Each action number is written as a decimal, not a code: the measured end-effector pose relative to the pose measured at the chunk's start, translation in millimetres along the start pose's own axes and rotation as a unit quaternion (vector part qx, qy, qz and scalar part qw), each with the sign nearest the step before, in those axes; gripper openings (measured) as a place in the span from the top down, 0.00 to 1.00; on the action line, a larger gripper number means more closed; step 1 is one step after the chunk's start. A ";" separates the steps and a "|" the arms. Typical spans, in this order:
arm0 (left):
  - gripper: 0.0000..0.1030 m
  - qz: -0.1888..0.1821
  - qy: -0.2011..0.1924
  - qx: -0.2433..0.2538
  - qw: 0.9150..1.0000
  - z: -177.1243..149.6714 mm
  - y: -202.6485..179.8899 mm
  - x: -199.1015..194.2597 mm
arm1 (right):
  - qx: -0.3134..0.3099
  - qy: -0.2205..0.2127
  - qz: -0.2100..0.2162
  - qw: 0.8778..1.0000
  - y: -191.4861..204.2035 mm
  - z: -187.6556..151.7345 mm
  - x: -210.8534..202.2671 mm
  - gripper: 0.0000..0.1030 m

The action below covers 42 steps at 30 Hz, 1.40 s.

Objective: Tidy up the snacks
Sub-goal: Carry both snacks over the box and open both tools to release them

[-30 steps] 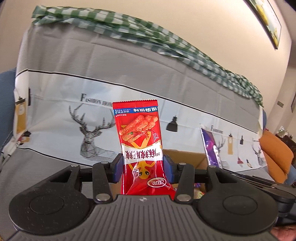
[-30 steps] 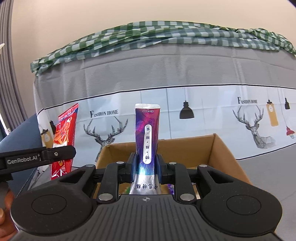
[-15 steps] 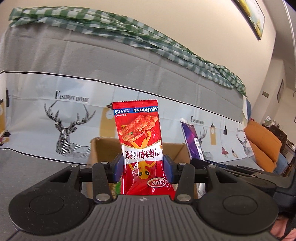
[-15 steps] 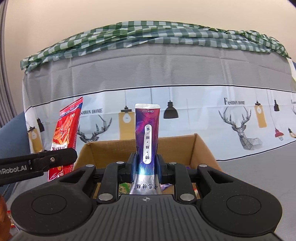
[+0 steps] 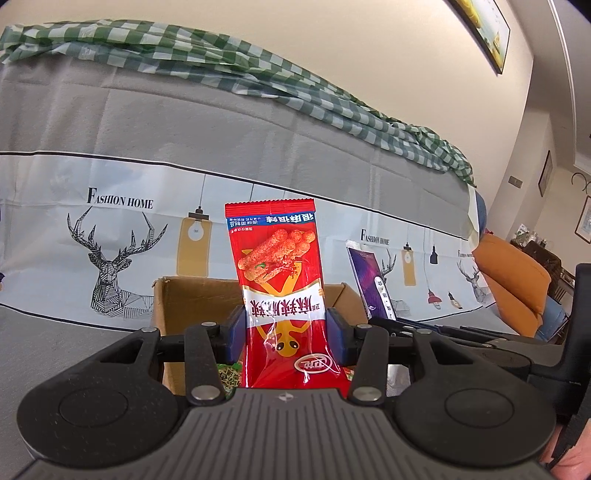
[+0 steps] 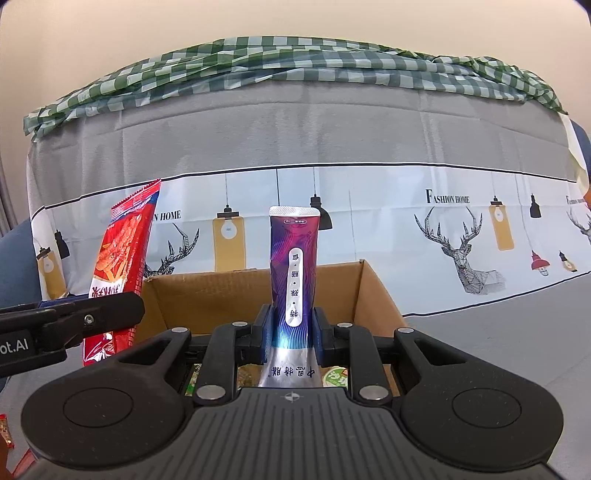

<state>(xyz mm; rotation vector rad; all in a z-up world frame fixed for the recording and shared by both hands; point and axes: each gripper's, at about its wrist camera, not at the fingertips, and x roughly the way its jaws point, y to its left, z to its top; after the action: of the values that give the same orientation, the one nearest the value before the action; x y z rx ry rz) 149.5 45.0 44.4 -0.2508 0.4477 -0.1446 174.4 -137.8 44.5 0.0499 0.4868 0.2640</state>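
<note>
Grey sofa cover (image 6: 295, 122) behind, printed with stags, lamps and "Fashion Home"; green checked cloth (image 6: 295, 55) bunched along its top; cream wall above, framed picture (image 5: 480, 33) high at the right of the left view.

Open cardboard box (image 6: 207, 295) just ahead of both grippers, already part-filled: green wrappers (image 5: 228, 378) and other packets glimpsed low between the fingers, exact count hidden by the gripper bodies.

Left gripper (image 5: 284, 332) clamped on red snack packet (image 5: 279, 291), fingers pressed against both its sides, packet upright and upside down, print reversed top to bottom, over the near edge of the box. Right gripper (image 6: 291, 332) clamped likewise on purple snack pouch (image 6: 293, 269), narrow, glossy, silver at its lower end, standing straight, also inverted, in front of the box's back wall.

Judged well under way: some snacks boxed, two more in hand and not yet let go. Left to do: lowering and releasing both into the box, then probably any strays, such as red scrap (image 6: 5, 430) at the left edge of the right view, too small to identify.

Both packs thin, crinkly film, light, likely to flop or slide once released.
</note>
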 end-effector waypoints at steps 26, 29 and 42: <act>0.52 -0.011 0.003 0.015 1.000 -2.6 -5.2 1.3 | 0.001 0.003 -0.006 1.000 3.3 -0.5 1.4 0.78; 0.52 -0.011 0.003 0.016 1.000 -2.7 -5.2 1.4 | 0.001 0.003 -0.006 1.000 2.7 -1.0 2.6 0.78; 0.52 -0.023 0.010 0.019 1.000 -4.6 -6.3 4.4 | 0.002 0.006 -0.007 1.000 0.5 0.7 4.1 0.78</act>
<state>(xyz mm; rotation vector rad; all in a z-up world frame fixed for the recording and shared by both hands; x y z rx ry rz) 150.8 37.1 40.3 -0.2217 0.4588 -0.2003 178.2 -136.3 43.3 0.0484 0.4985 0.2505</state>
